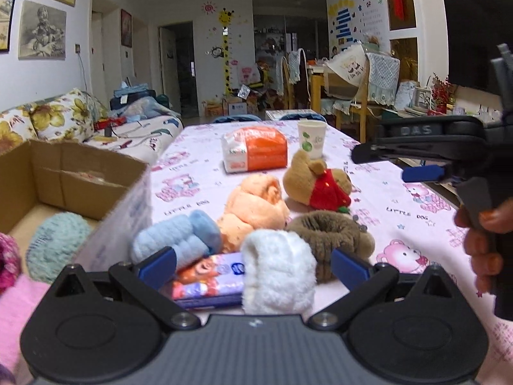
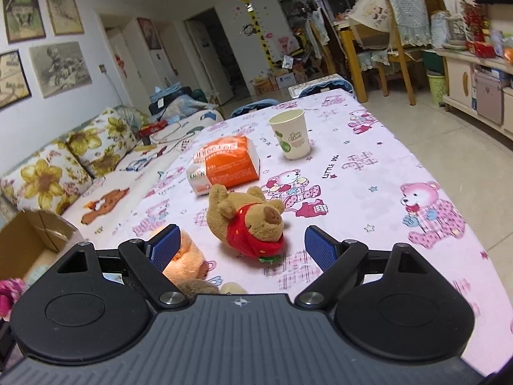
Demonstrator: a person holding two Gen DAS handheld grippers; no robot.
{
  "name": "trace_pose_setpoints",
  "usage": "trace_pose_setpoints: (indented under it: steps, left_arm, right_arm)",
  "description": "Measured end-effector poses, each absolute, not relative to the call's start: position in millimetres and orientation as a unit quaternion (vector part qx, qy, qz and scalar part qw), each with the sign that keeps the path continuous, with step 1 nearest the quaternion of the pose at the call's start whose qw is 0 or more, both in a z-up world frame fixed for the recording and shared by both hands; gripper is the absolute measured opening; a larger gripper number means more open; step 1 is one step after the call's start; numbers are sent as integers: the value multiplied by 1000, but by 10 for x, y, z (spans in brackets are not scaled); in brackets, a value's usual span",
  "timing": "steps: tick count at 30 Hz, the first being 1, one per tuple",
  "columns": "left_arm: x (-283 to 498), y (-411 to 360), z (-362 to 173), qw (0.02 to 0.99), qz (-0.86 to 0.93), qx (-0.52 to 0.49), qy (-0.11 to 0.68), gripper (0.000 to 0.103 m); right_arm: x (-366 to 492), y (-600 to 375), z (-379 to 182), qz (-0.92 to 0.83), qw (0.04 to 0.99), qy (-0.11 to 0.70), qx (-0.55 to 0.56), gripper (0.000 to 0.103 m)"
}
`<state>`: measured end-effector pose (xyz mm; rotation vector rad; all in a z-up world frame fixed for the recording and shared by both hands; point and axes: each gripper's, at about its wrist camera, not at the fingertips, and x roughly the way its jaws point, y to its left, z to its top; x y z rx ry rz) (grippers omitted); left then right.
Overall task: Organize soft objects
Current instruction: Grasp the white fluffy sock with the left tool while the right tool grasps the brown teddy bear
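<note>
Reading "LITTLE DOG", the pink bear-print cloth (image 1: 400, 211) covers the surface; spread left tongs (image 1: 253, 264) flank a fluffy white plush roll (image 1: 277, 276), spread right tongs (image 2: 242, 247) face a brown red-shirted teddy bear (image 2: 253, 221).

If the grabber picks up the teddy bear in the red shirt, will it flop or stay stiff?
The teddy bear would probably squash and flop, since it looks like soft plush. It likely weighs little for its size. Lying on its side on the flat tablecloth, it seems unlikely to roll away.
</note>
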<state>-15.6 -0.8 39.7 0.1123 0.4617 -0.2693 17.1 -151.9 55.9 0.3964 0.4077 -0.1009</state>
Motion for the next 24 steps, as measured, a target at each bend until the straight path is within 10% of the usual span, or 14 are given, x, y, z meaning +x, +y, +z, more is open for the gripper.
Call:
trace_pose_setpoints:
  steps: [24]
  left_arm:
    - [89,-175,94,956,-124,72,256,82]
  right_arm:
    - [999,-1296,270,-10,972,229,57,103]
